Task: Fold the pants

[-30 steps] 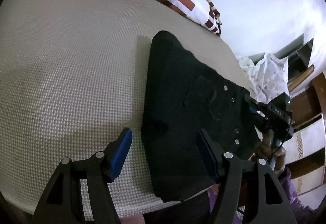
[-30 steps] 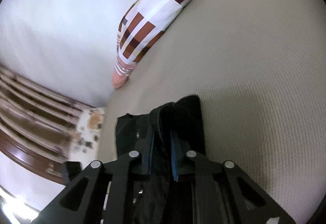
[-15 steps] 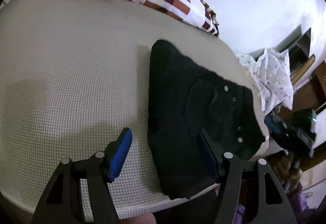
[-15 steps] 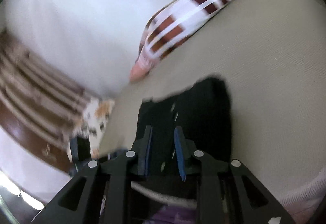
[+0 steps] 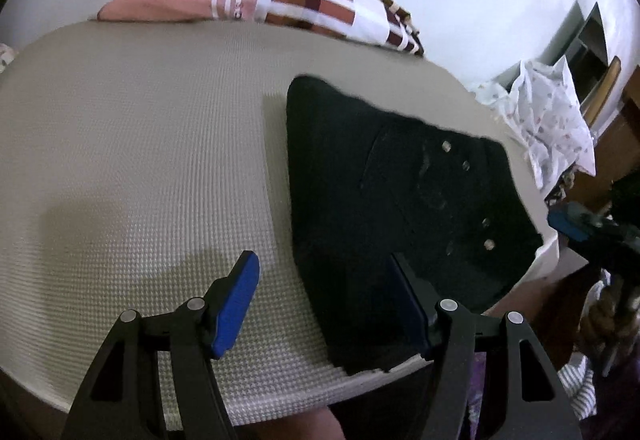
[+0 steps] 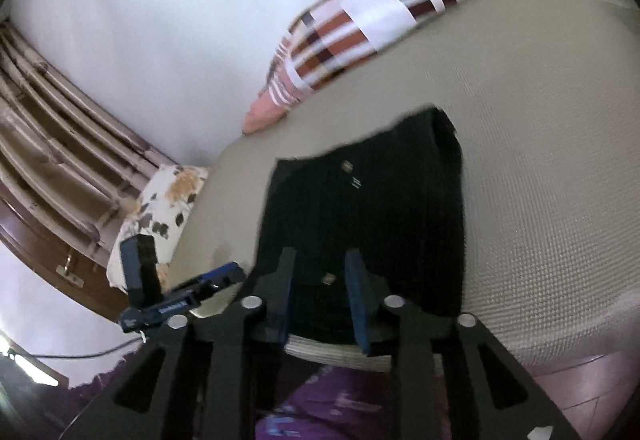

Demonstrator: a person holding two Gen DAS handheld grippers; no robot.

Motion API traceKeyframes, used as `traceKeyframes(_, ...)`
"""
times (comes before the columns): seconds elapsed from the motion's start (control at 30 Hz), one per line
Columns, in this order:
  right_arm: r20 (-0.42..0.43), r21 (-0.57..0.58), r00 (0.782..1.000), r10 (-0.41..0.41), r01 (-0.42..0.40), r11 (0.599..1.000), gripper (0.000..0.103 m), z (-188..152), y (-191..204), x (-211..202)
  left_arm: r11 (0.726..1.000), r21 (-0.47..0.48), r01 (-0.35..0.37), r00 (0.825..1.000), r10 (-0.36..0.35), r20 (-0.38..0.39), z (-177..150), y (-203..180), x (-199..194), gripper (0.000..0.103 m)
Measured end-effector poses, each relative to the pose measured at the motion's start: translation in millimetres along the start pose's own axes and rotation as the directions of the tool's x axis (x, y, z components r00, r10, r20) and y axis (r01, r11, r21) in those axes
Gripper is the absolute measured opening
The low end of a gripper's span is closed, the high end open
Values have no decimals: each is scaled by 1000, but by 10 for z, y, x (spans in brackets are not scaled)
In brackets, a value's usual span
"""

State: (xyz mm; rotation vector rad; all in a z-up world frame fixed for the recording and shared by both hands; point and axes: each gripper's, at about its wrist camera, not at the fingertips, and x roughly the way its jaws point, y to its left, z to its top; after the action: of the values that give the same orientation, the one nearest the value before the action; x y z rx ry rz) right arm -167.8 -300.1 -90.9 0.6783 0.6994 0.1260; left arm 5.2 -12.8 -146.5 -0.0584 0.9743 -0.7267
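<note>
The black pants (image 5: 384,208) lie folded into a compact dark shape with small metal buttons, near the front edge of the beige bed (image 5: 140,168). They also show in the right wrist view (image 6: 372,208). My left gripper (image 5: 326,300) is open and empty, above the folded pants' near left corner. My right gripper (image 6: 320,300) is open a little and empty, pulled back past the bed's edge with the pants lying beyond its fingertips. The right gripper shows blurred at the far right of the left wrist view (image 5: 588,228).
A striped pink, white and brown blanket (image 5: 288,0) lies at the far side of the bed against the white wall. A floral pillow (image 6: 160,208) and wooden furniture (image 6: 60,144) are to the left in the right wrist view. A floral cloth (image 5: 556,120) lies beyond the bed.
My right gripper let go of the pants, opened slightly and drew back off the bed's edge. The left gripper stayed open and lifted back a little.
</note>
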Motion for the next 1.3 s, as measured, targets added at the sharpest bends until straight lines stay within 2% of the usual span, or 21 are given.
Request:
traceKeyframes(0.07, 35, -3, 999, 2, -2, 1000, 44, -14, 153, -90, 1000, 0, 5, 1000, -5, 9, 24, -28, -33, 66)
traceKeyframes(0.17, 71, -37, 995, -67, 70, 997, 47, -89, 364, -153, 999, 16, -29, 999, 29, 32, 35, -80, -94, 66)
traceKeyframes(0.23, 82, -52, 990, -113, 117, 992, 49, -164, 474, -145, 997, 41, -73, 996, 70, 57, 38, -134, -144, 66)
traceKeyframes(0.3, 83, -57, 986, -141, 146, 988, 57, -244, 543, -119, 990, 64, -127, 989, 122, 82, 41, -185, -185, 73)
traceKeyframes(0.5, 67, -67, 982, -178, 183, 981, 62, -372, 602, -36, 949, 133, -287, 949, 263, 176, 29, -368, -308, 84)
traceKeyframes(0.6, 70, -57, 982, -177, 182, 982, 68, -376, 587, -38, 928, 169, -331, 932, 294, 211, 15, -469, -348, 86)
traceKeyframes(0.67, 81, -56, 980, -183, 188, 981, 69, -382, 580, -60, 907, 188, -377, 913, 330, 240, -6, -542, -369, 87)
traceKeyframes(0.8, 108, -42, 969, -220, 226, 973, 70, -361, 500, -111, 884, 240, -402, 905, 342, 254, -42, -648, -350, 89)
traceKeyframes(0.93, 114, 28, 966, -232, 230, 973, 71, -324, 317, -164, 868, 279, -412, 902, 344, 262, -82, -734, -343, 89)
traceKeyframes(1.1, 101, 80, 960, -262, 254, 964, 73, -275, 131, -181, 857, 306, -414, 902, 342, 264, -91, -787, -327, 89)
traceKeyframes(1.3, 85, 137, 953, -290, 277, 951, 77, -209, -63, -221, 860, 301, -412, 905, 346, 249, -77, -757, -302, 89)
